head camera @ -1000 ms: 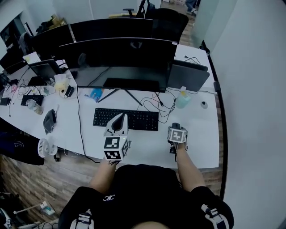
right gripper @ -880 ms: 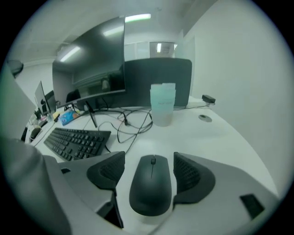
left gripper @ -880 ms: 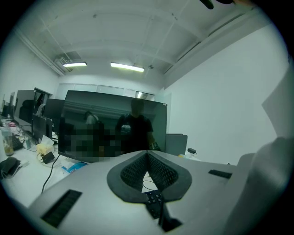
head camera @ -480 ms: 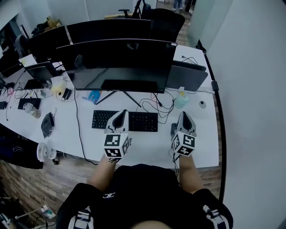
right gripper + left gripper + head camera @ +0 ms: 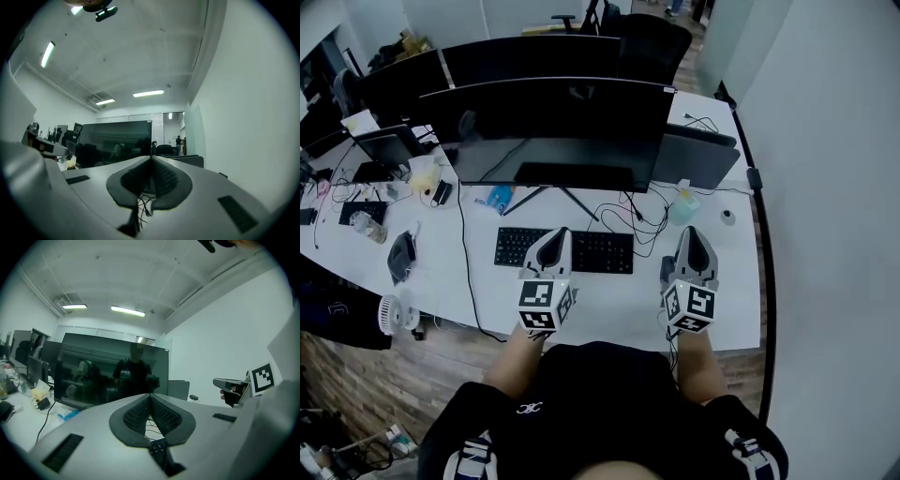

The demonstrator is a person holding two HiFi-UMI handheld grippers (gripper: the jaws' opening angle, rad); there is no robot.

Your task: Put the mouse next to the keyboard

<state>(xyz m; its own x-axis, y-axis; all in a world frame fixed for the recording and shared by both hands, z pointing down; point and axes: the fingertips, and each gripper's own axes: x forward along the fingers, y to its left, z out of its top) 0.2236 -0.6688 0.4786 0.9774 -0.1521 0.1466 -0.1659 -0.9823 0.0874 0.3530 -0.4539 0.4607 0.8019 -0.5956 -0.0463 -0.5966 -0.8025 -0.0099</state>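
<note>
In the head view, the mouse (image 5: 667,269) lies on the white table (image 5: 614,309) right of centre in the frame, just beside the right end of the keyboard (image 5: 602,253). The right gripper (image 5: 694,232) partly hides it; whether they touch cannot be told. That gripper's own view shows its fingers (image 5: 164,176) pressed together with nothing between them, pointing at the big dark monitor (image 5: 553,131). The left gripper (image 5: 556,233) sits over the middle of the keyboard, in the centre of the frame. Its fingers (image 5: 136,414) are likewise closed and empty, with a few keys showing just beneath them. Loose cables (image 5: 639,221) trail behind the keyboard, toward a pale bottle (image 5: 682,208) at centre right.
</note>
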